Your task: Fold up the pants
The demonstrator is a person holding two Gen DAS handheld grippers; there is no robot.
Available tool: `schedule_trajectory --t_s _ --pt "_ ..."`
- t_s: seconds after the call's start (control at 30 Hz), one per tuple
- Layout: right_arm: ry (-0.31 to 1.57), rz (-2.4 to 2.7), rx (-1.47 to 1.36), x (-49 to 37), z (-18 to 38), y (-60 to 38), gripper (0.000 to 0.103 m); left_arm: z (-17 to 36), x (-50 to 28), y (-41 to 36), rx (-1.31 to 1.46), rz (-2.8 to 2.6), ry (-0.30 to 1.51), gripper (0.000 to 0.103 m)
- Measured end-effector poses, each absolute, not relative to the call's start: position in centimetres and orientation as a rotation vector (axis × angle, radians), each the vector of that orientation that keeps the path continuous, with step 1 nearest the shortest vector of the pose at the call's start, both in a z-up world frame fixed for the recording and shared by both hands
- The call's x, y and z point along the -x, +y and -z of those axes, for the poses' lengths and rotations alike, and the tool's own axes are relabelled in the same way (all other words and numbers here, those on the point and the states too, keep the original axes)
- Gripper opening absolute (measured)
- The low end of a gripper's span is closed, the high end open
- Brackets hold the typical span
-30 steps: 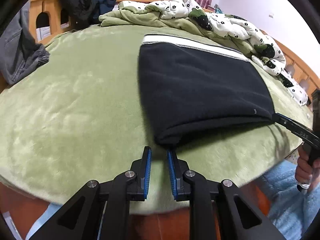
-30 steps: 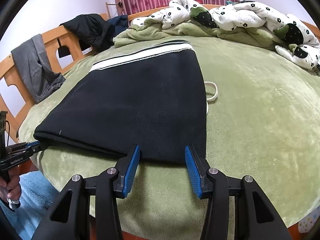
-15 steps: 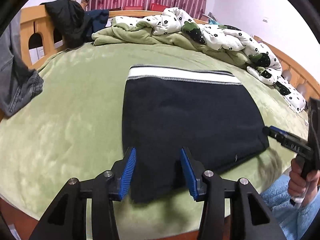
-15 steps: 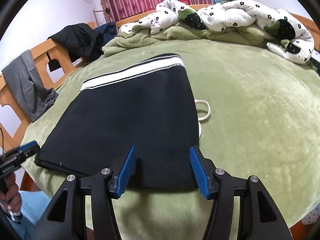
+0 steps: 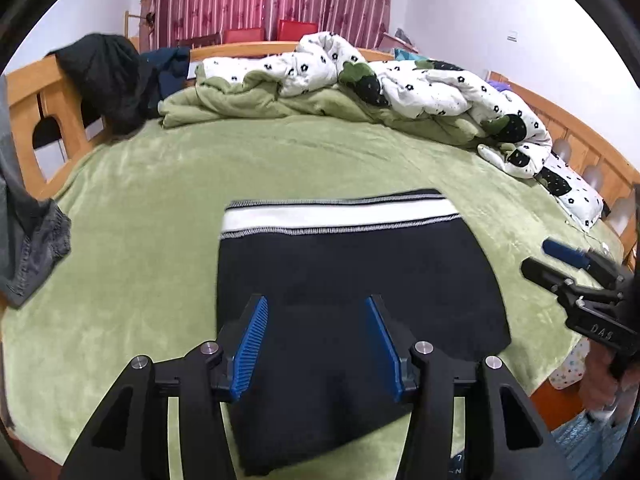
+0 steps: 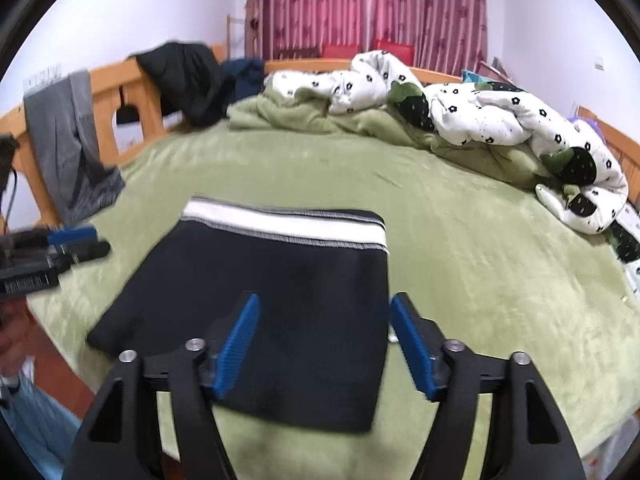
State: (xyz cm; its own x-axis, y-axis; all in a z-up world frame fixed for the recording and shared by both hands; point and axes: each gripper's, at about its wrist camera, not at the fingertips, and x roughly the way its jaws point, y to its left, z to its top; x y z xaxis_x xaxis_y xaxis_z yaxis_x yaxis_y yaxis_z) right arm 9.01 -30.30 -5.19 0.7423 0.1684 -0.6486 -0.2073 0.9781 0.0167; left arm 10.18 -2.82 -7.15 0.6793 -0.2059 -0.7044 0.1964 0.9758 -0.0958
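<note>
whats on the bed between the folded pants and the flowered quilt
Only bare green blanket: the right wrist view shows nothing lying between the pants and the quilt.

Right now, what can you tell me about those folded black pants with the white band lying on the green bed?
The folded black pants look like soft fleece, squared into a flat, roughly rectangular stack. A white waistband, edged with grey stitching and a thin dark stripe, runs along the far end. They lie flat on the plush green blanket near the bed's front edge. Neither open gripper touches them; both hang above.
</note>
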Motion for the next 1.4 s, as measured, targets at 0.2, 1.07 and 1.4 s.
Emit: schedule_trajectory --t_s 0.2,1.07,1.4 --pt "0.945 -0.258 -0.039 -11.5 13.6 -30.7 0.063 14.7 -9.5 -1.8 0.046 0.233 0.965 0.049" --pt "0.765 -0.201 0.047 -23.9 7.8 -28.6 0.052 10.3 -22.7 -1.1 0.075 0.126 0.814 0.054" --pt "0.857 -0.090 0.110 -27.5 13.7 -28.2 0.050 13.8 -27.3 -1.4 0.070 0.110 0.914 0.054"
